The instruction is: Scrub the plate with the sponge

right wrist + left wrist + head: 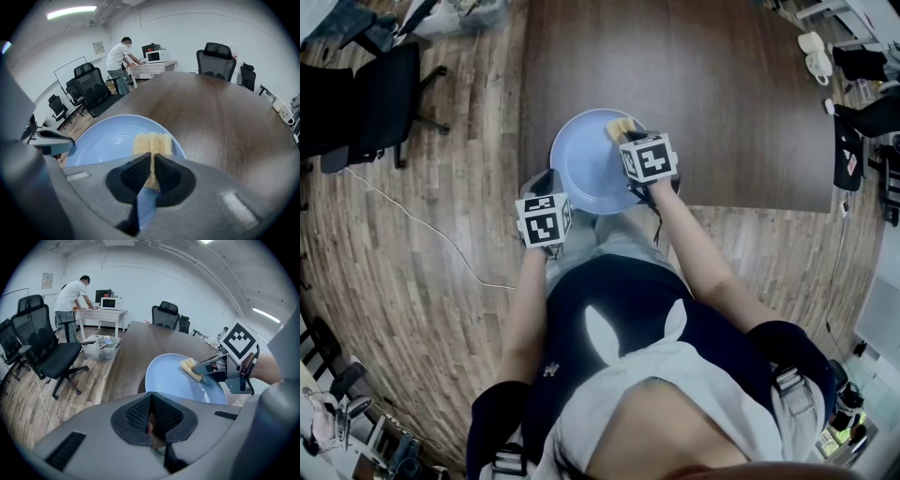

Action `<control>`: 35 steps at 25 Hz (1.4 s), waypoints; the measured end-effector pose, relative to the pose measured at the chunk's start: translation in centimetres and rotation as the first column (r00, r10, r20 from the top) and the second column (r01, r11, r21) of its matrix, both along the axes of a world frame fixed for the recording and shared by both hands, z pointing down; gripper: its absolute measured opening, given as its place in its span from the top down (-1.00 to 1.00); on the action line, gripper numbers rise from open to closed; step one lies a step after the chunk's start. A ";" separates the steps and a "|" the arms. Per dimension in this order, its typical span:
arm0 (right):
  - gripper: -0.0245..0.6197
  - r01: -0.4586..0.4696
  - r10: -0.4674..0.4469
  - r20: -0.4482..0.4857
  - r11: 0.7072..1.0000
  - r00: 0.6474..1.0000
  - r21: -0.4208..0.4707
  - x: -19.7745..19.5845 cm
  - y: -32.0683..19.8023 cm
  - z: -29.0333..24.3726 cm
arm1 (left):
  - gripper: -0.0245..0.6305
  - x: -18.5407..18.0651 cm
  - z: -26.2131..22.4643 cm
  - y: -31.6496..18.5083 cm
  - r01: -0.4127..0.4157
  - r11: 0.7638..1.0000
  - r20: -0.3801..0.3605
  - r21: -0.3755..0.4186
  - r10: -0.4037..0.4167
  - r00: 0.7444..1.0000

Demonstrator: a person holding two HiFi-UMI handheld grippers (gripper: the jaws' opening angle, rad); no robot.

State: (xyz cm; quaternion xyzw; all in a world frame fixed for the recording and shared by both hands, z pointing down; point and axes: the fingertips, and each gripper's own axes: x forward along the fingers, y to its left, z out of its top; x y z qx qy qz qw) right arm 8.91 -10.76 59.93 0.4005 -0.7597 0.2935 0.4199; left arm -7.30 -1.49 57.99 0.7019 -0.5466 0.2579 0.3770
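Scrubbing under way | right gripper [152,171] jaws clamped on sponge [151,140], far right of plate [105,140] | left gripper [151,417] pinches near-left rim | advise flat, even strokes.

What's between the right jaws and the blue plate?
The yellow sponge, pinched in the right gripper, resting on the plate; the right gripper view shows it.

The dark table [722,103] bears a blue plate [581,169] overhanging its near corner, and white cups [814,54].
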 end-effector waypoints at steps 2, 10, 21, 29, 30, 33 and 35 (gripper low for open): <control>0.85 0.005 -0.005 -0.008 1.000 1.000 0.003 0.0 0.0 -0.1 | 0.90 0.0 -0.1 -0.1 0.000 1.000 0.001 0.002 0.000 1.000; 0.85 0.014 -0.014 -0.006 1.000 1.000 0.000 0.2 0.5 0.5 | 0.90 0.6 0.5 0.5 0.000 1.000 -0.003 0.007 0.000 1.000; 0.85 0.024 -0.024 0.006 1.000 1.000 0.002 -0.9 0.5 0.4 | 0.90 0.7 0.4 0.3 -0.004 1.000 -0.009 0.007 0.004 1.000; 0.85 0.039 -0.039 0.009 0.999 0.999 -0.006 -2.6 0.8 0.4 | 0.90 0.1 0.5 0.4 -0.011 1.000 -0.023 0.004 0.011 1.000; 0.85 0.040 -0.040 0.010 0.999 0.999 -0.005 -2.7 0.8 0.5 | 0.90 0.1 0.5 0.4 -0.012 1.000 -0.024 0.004 0.013 1.000; 0.85 0.049 -0.049 0.013 0.999 0.999 -0.001 -3.3 0.8 0.5 | 0.90 0.0 0.2 0.1 -0.009 1.000 -0.025 0.006 0.010 1.000; 0.85 0.055 -0.055 0.015 0.998 0.998 0.000 -3.6 0.7 0.6 | 0.90 -0.1 0.1 0.0 -0.008 1.000 -0.027 0.006 0.008 1.000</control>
